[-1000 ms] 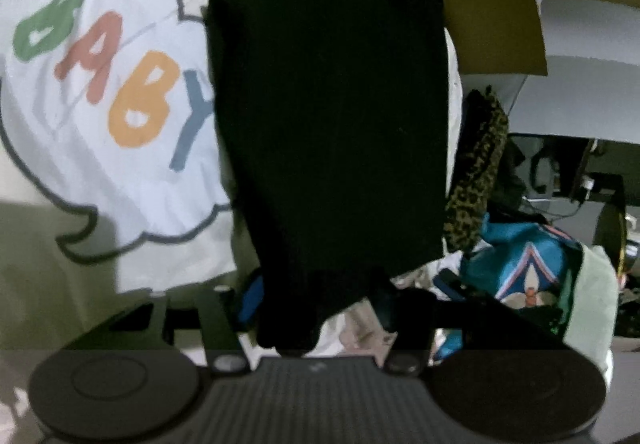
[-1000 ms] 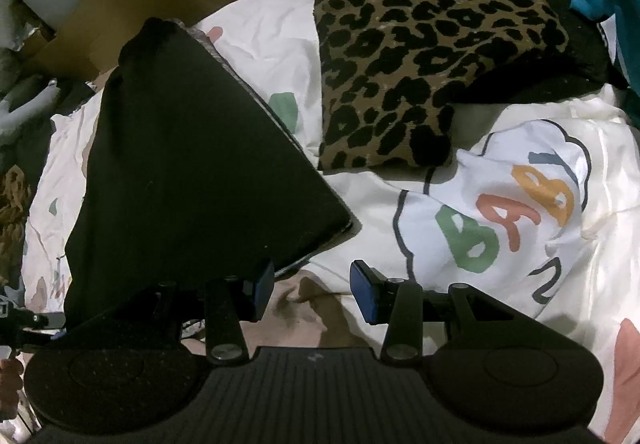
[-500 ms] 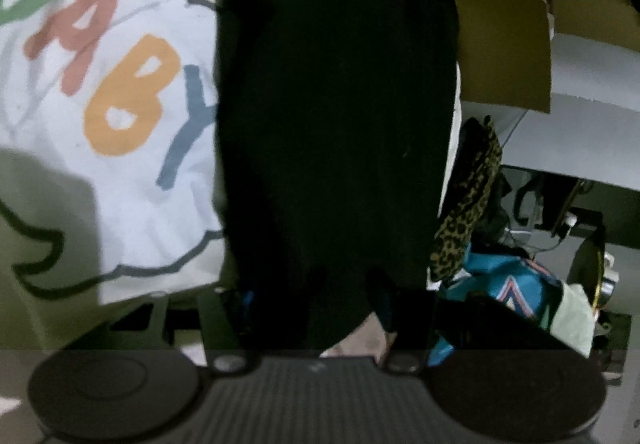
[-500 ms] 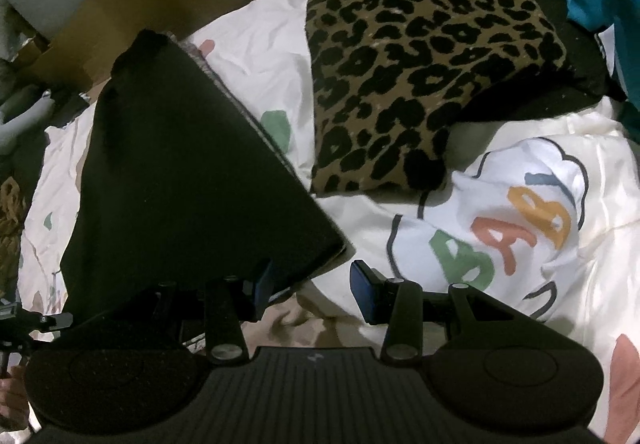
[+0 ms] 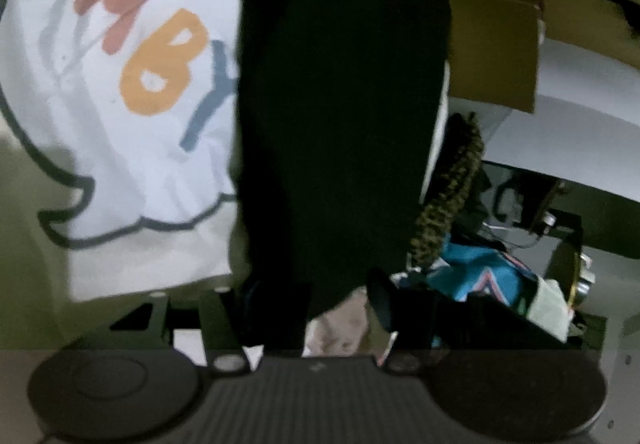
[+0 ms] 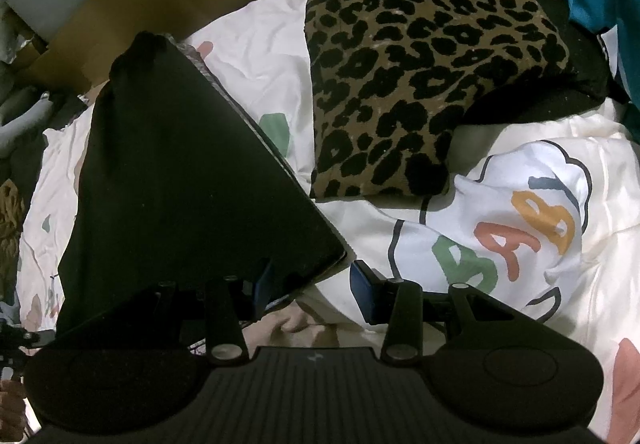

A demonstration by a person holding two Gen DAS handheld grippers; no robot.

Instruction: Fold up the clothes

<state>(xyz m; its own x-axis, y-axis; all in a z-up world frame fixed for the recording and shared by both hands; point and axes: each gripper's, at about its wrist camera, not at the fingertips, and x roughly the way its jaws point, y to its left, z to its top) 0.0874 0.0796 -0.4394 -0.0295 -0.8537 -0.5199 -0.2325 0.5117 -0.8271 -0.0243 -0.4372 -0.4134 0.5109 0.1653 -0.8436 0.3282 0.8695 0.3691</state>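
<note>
- Left gripper [image 5: 308, 308]: the black garment [image 5: 340, 104] hangs out from between its fingers, above the white BABY-print bedsheet [image 5: 132, 148]. The jaws are dark and half buried in cloth, so I cannot tell whether they pinch it or merely sit under it.
- Black garment, right wrist view [image 6: 180, 180]: a flat, taut panel with one straight double-layered edge, its far corner raised and its near corner just at the right gripper [image 6: 310, 280].
- Right gripper: blue pads spread apart; the cloth's corner overlaps the left pad, with nothing held between the pads.
- Leopard-print cushion [image 6: 420, 56]: lies on the sheet beyond, apart from the garment.
- Step, as judged: mid-fold, the panel held aloft and stretched.
- Next move calls for: the right gripper closing on the near corner, keeping the edge taut, then laying it over squarely.
</note>
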